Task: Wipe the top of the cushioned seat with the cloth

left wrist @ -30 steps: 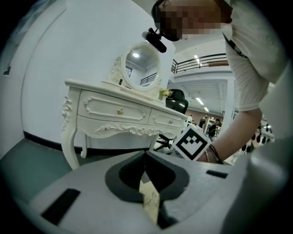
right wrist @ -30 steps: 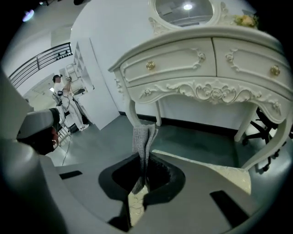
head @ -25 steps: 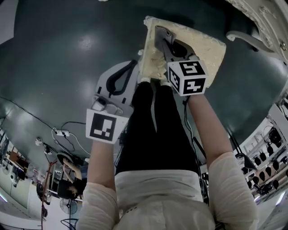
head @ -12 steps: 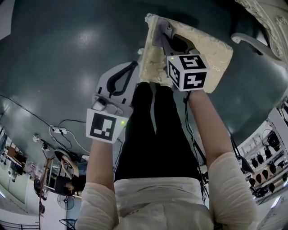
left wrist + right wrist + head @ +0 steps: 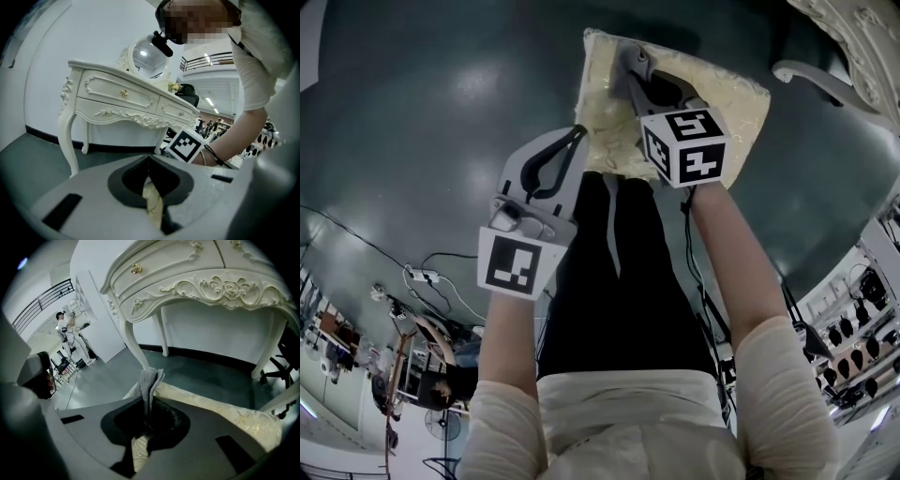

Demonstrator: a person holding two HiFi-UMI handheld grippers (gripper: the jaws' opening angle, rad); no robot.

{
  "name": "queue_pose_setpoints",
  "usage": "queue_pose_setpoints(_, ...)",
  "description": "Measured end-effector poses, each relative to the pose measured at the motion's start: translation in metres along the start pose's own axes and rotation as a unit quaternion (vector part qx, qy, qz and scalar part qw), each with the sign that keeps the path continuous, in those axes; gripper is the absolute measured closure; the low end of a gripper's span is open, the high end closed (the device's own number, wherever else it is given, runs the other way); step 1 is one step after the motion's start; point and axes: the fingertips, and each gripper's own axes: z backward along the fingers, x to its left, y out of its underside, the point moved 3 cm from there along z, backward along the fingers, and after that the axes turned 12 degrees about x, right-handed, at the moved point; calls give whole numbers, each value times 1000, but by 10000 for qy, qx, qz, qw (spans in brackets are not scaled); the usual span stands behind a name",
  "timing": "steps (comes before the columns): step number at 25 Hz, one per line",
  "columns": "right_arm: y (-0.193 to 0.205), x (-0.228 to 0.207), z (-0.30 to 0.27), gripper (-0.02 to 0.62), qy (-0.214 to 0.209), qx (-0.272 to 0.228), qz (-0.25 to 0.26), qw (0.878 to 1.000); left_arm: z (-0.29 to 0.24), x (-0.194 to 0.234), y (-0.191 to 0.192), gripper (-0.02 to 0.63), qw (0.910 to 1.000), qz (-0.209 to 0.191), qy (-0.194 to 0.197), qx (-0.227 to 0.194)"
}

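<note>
Right tongs point(image 5: 635, 64) clamp cloth point(image 5: 150, 383) at far corner of seat point(image 5: 741, 103); left tongs point(image 5: 578, 132) closed, empty.

The pale yellow cushioned seat point(image 5: 741, 103) is covered in woven brocade cloth with a faint sheen on its leaf pattern. The small grey cloth point(image 5: 149, 380) is a coarse, matt knit with visible ribs. The grey right gripper point(image 5: 146, 425) and grey left gripper point(image 5: 151, 185) look like smooth matt plastic. The dark green floor point(image 5: 441, 94) is smooth and glossy, with bright glints. The white carved dressing table point(image 5: 197, 268) has a satin painted finish and shiny gold-coloured knobs point(image 5: 123, 93).
</note>
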Motion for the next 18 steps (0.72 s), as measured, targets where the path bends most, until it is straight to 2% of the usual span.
queue_pose_setpoints(6, 15, -29, 18, 568, -130, -58, -377, 9992, -17, -34, -7, 603, 9999, -74, 110, 13)
queue_pose_setpoints(14, 32, -59, 32, 568, -121, -84, -439, 9989, -43, -71, -4, 603, 9988, -156, 420, 196)
queue_pose_setpoints(18, 39, -70, 40, 568, -84, -60, -445, 9990, -47, -84, -9, 603, 9988, -115, 461, 155)
